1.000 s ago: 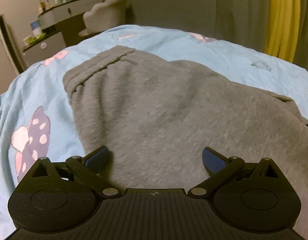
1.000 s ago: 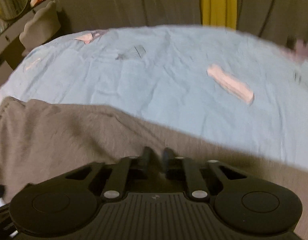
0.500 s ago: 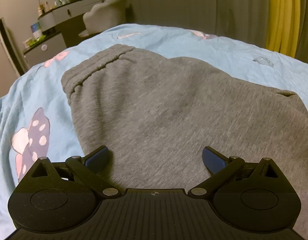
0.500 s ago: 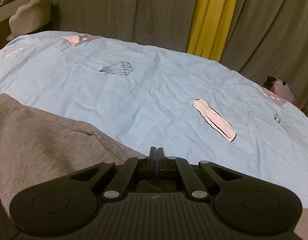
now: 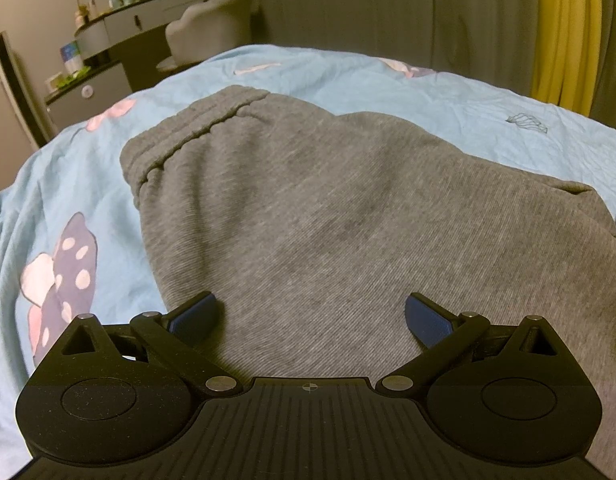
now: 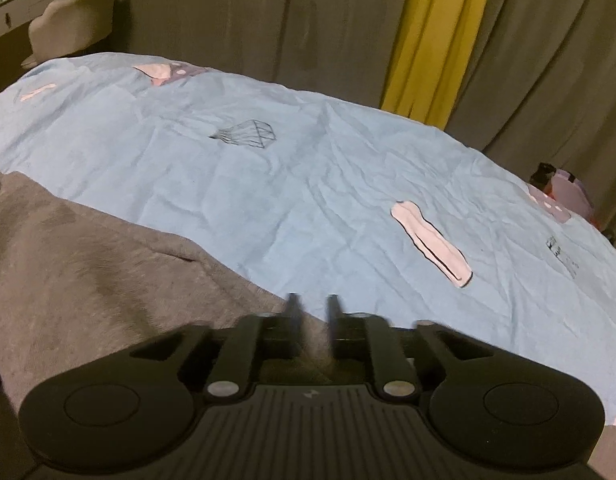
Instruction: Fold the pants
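Note:
Grey sweatpants lie folded on a light blue bedsheet, elastic waistband at the far left. My left gripper is wide open just above the near part of the pants, holding nothing. In the right wrist view the pants fill the lower left. My right gripper is over the pants' far edge, its fingers a small gap apart and blurred, with nothing between them.
The printed bedsheet stretches beyond the pants. Grey and yellow curtains hang behind the bed. A dresser with bottles and a grey chair stand at the far left.
My right gripper was shut half a second ago and has opened a small gap. The left gripper has stayed open and has barely moved.

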The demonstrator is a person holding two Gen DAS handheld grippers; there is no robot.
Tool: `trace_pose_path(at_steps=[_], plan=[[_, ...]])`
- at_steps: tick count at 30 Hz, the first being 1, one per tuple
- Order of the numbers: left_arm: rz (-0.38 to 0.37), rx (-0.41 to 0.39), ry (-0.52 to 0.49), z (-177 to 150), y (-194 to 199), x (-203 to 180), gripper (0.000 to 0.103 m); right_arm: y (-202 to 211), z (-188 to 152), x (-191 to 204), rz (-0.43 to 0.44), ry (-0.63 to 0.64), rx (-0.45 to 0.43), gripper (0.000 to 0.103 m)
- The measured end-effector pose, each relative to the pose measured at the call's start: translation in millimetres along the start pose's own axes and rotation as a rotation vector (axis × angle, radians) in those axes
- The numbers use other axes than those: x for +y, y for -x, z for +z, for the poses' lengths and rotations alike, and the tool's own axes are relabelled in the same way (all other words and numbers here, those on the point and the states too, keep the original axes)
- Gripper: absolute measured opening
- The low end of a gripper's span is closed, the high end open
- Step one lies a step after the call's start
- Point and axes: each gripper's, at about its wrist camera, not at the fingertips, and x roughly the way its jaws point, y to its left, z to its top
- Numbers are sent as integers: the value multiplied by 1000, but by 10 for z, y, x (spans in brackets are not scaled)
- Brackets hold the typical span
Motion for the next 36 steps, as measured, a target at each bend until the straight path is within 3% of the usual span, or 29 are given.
trace_pose_path(at_steps=[1,2,5,9,14,23,25,27,33,34,35,36], plan=[[0,0,0,-1,0,1,103,23,2,16,-5,9,-13,46],[-1,1,2,0,-3,3,103,36,2,35,-12,24,-21,50],[-5,3,6,0,-13,8,103,56,15,58,-5,38,-31,50],[-7,4,8,1,-22,6,103,117,39,53,66,-2,-47,51],[-15,8,13,6,-34,16,103,16,-14,194,37,75,-34,51],[-20,12,19,14,-55,23,103,150,46,19,-20,-35,-128,54],[-20,12,18,15,-60,23,103,83,55,26,29,-21,-82,57],[-22,13,19,17,-63,25,103,17,18,125,16,34,-51,58],[-22,13,20,17,-64,26,103,-58,-54,213,8,69,-48,57],[-22,13,20,18,-65,26,103,-73,-58,219,10,71,-53,44],[-22,13,20,18,-65,26,103,-102,-60,227,18,78,-60,12],[-22,13,20,16,-65,27,103,-153,-63,254,27,88,-58,0]])
